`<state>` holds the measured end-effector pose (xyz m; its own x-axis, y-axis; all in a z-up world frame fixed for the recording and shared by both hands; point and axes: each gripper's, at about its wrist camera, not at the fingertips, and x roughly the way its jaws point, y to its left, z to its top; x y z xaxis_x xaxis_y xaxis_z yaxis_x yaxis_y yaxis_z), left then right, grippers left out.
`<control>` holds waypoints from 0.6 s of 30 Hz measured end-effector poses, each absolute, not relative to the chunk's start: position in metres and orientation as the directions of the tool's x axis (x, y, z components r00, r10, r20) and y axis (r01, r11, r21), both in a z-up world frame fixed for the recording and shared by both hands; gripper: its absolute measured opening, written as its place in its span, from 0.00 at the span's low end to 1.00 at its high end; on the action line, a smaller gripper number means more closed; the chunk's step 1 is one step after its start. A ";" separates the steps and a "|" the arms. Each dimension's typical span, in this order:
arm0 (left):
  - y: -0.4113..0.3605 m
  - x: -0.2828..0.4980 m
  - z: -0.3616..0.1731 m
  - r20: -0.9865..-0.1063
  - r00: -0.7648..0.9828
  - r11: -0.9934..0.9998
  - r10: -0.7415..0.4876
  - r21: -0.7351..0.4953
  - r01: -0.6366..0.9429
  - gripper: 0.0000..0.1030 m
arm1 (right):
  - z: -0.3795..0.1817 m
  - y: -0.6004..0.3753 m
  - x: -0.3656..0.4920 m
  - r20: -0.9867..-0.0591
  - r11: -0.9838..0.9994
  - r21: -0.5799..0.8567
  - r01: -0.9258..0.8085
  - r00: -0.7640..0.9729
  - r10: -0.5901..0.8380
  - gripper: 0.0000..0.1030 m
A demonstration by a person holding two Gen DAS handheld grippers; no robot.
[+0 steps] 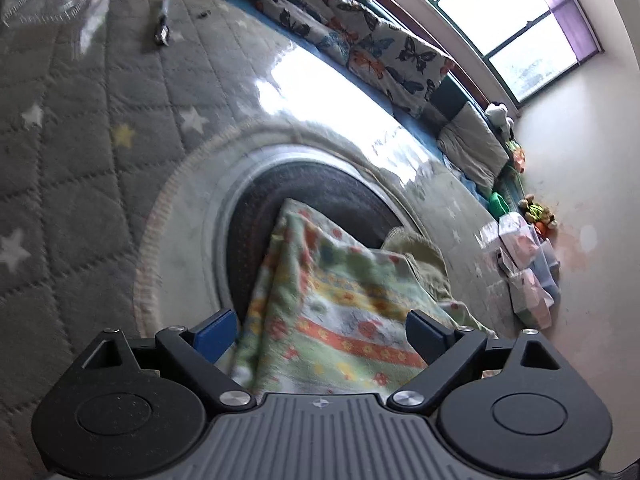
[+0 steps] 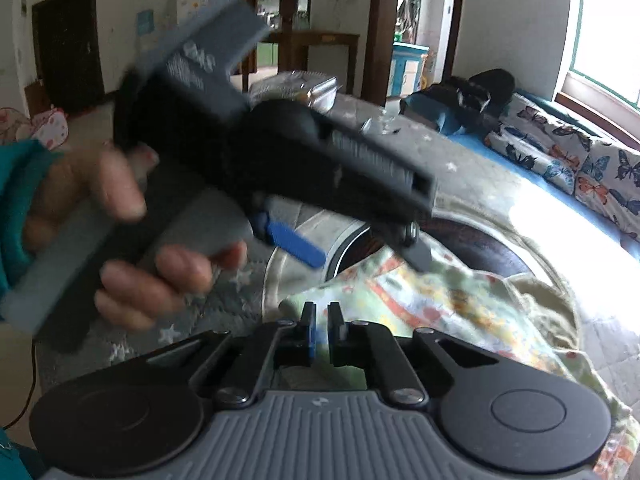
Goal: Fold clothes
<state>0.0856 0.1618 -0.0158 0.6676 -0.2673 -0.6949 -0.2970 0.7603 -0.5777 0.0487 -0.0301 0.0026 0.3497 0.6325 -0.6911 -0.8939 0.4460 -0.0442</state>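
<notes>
One floral garment (image 1: 340, 312) lies bunched, folding barely begun. Left gripper (image 1: 320, 330) jaws apart over it; right gripper (image 2: 320, 322) jaws together, empty.

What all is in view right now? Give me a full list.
cloth: one, green floral with an orange stripe, on the tray under both grippers
tray: one, round, silver rim, dark middle, on the mat
mat: one, grey quilted with stars, on the floor
cushions: several, butterfly print, under the window
boxes: a few, clear, by the wall
left gripper: open, over the cloth
right gripper: shut, nothing visibly held
left hand: holds the left gripper's handle, teal sleeve
</notes>
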 end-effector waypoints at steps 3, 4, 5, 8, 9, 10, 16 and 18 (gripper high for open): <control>0.166 0.081 -0.013 -0.699 0.671 0.769 -0.247 -0.563 -0.304 0.91 | -0.005 -0.018 0.049 -0.708 0.424 -0.052 -0.904 0.333 0.623 0.18; 0.168 0.080 -0.013 -0.700 0.671 0.768 -0.245 -0.562 -0.306 0.92 | -0.008 -0.014 0.048 -0.713 0.416 -0.054 -0.908 0.326 0.620 0.19; 0.169 0.079 -0.014 -0.701 0.671 0.767 -0.242 -0.562 -0.311 0.92 | -0.011 -0.011 0.048 -0.719 0.408 -0.055 -0.911 0.320 0.617 0.24; 0.174 0.077 -0.016 -0.703 0.668 0.754 -0.245 -0.571 -0.324 0.92 | -0.019 -0.002 0.047 -0.731 0.409 -0.073 -0.909 0.328 0.598 0.25; 0.174 0.076 -0.016 -0.701 0.669 0.751 -0.248 -0.575 -0.324 0.92 | -0.022 0.001 0.046 -0.736 0.411 -0.080 -0.908 0.332 0.590 0.25; 0.175 0.076 -0.016 -0.699 0.670 0.748 -0.251 -0.579 -0.324 0.92 | -0.023 0.004 0.047 -0.740 0.415 -0.082 -0.906 0.334 0.583 0.23; 0.171 0.077 -0.015 -0.684 0.672 0.736 -0.284 -0.605 -0.304 0.92 | -0.013 -0.006 0.049 -0.709 0.448 -0.059 -0.892 0.353 0.610 0.08; 0.170 0.079 -0.016 -0.685 0.669 0.731 -0.290 -0.609 -0.307 0.92 | -0.006 -0.012 0.050 -0.692 0.462 -0.040 -0.886 0.359 0.627 0.07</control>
